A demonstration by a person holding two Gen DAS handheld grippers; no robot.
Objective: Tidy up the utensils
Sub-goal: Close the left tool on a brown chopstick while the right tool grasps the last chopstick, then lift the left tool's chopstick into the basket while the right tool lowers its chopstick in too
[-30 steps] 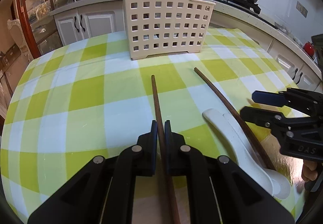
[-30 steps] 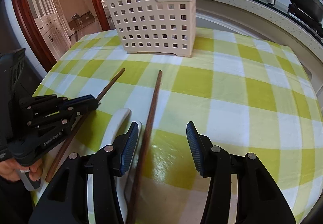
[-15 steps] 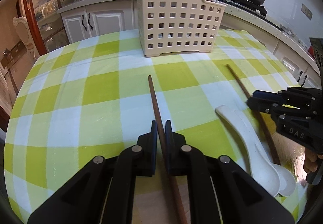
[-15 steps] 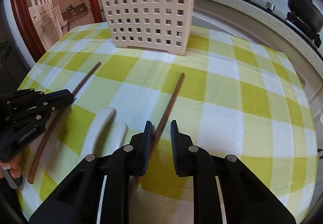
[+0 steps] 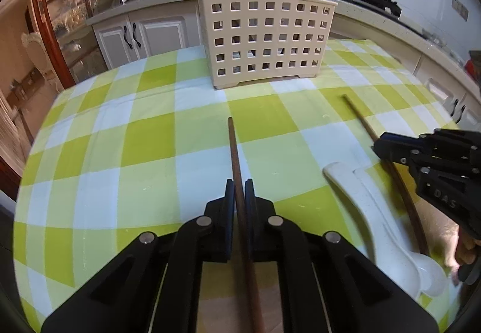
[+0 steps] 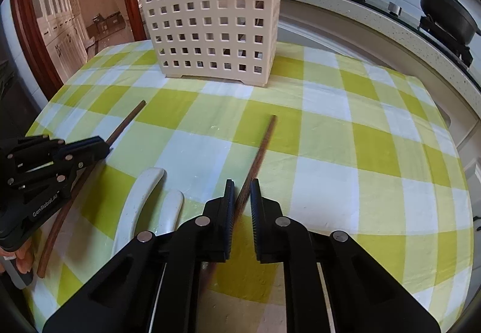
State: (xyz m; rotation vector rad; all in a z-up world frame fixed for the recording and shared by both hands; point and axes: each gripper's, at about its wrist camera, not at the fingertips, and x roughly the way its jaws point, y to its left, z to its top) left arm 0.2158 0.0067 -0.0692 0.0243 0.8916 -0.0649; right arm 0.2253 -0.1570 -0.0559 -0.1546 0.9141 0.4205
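Two brown wooden chopsticks are over the green-and-white checked cloth. My left gripper is shut on one chopstick, which points toward the cream perforated utensil basket. My right gripper is closing its jaws on the other chopstick, and the pads grip it near the middle. In the right wrist view the left gripper sits at the left on its chopstick. The left wrist view shows the right gripper at the right. Two white ceramic spoons lie between the grippers.
The basket stands at the table's far side with several chopsticks upright in its right compartment. Behind it run a kitchen counter with black pans, a pot and white cabinets. A hand holds the right gripper's handle.
The right gripper's jaws went from wide apart around the chopstick to closed on it. The left gripper stayed shut on its chopstick.
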